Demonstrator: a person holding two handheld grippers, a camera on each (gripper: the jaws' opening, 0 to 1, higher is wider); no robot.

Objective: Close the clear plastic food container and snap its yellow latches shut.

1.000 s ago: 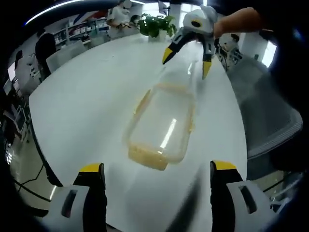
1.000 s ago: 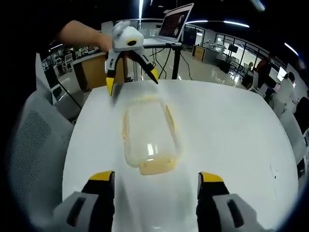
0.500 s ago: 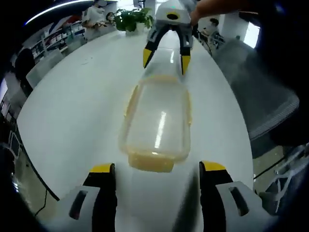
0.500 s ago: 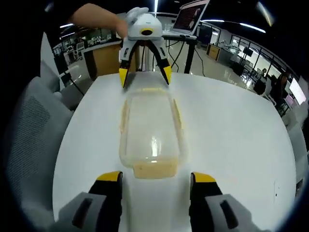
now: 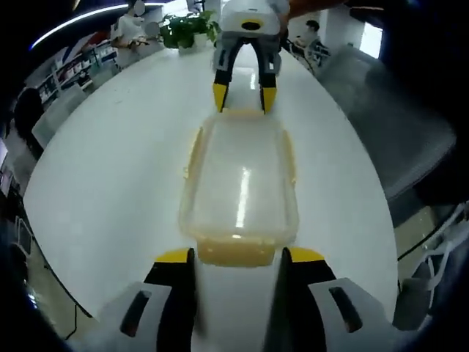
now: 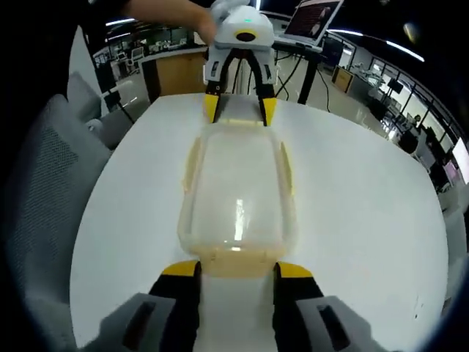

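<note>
White table (image 5: 110,169) here, smooth and glossy, rounded at its edges. Sitting flat on it, dead centre, is the clear plastic food container (image 5: 240,183) with its lid on. Up at 11 o'clock in the left gripper view, a leafy green plant (image 5: 183,29) stands at the far end.
</note>
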